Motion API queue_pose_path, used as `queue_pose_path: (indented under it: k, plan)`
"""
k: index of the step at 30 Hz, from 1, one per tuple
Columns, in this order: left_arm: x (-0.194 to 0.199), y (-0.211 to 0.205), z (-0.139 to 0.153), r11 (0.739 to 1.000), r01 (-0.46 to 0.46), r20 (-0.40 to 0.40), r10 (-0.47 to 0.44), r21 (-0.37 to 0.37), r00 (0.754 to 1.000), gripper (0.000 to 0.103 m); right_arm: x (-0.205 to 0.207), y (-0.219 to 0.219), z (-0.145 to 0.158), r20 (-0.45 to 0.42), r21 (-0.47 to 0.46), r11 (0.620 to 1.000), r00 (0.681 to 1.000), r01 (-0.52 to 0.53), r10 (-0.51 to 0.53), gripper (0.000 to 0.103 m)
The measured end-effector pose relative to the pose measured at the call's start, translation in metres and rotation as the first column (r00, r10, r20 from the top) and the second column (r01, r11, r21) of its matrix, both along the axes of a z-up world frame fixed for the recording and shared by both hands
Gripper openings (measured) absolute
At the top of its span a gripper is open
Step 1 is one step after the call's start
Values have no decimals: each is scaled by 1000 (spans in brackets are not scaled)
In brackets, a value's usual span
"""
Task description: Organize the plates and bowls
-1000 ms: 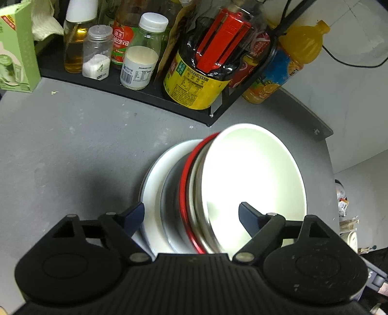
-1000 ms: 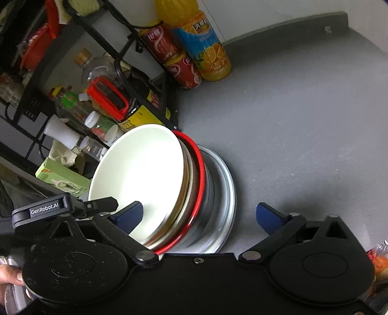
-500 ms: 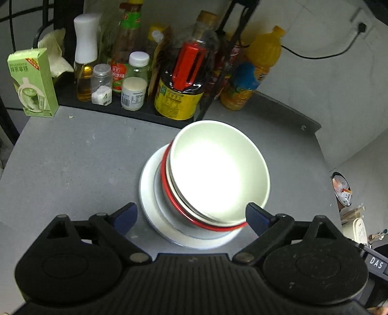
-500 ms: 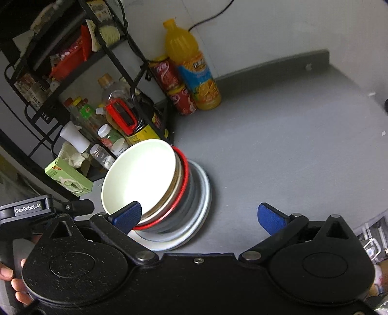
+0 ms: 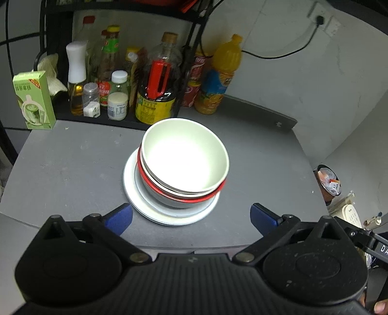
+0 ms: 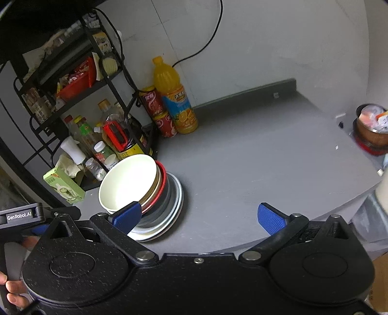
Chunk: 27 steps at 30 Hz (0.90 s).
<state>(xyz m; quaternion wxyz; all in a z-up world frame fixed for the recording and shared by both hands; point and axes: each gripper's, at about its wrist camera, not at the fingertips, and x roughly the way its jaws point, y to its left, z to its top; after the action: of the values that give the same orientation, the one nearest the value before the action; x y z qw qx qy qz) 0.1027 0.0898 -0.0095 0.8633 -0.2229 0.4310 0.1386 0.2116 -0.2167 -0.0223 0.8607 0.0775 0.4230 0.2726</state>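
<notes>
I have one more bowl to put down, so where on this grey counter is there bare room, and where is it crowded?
Bare counter lies right of the stacked dishes, up to the orange juice bottle. A smaller patch lies left of them, before the green carton. The rack of bottles behind is crowded.

left gripper: pulled back and up from the stack; a second ago its blue fingertips framed the white bowl at close range, and now they sit below the white plate, apart from it.
right gripper: also drawn back; more grey table lies between its tips.
stack in frame: filled the lower centre of the left wrist view, now small at mid-frame.
newly in view: upper rack shelves, wall socket.
</notes>
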Motion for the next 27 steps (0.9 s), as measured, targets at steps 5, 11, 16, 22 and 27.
queue_pose_path:
  k: [5,11,16,22,27]
  plan:
    - [-17,-16,12,999,21,52,-22,28,998,102,-15,-13,13,43,-3,1000,999,5,-5,103]
    - [-34,-30,26,998,33,86,-37,43,996,102,-26,-30,26,58,4,1000,998,17,-17,103]
    - [-49,-39,35,995,73,104,-80,74,991,102,-37,-39,35,90,-6,999,995,51,-50,103]
    - [-69,-47,46,992,75,130,-87,100,988,102,-54,-47,43,126,-27,998,990,62,-58,103]
    - [-85,-50,53,986,65,132,-85,151,988,102,-68,-52,45,147,-42,997,988,63,-56,103]
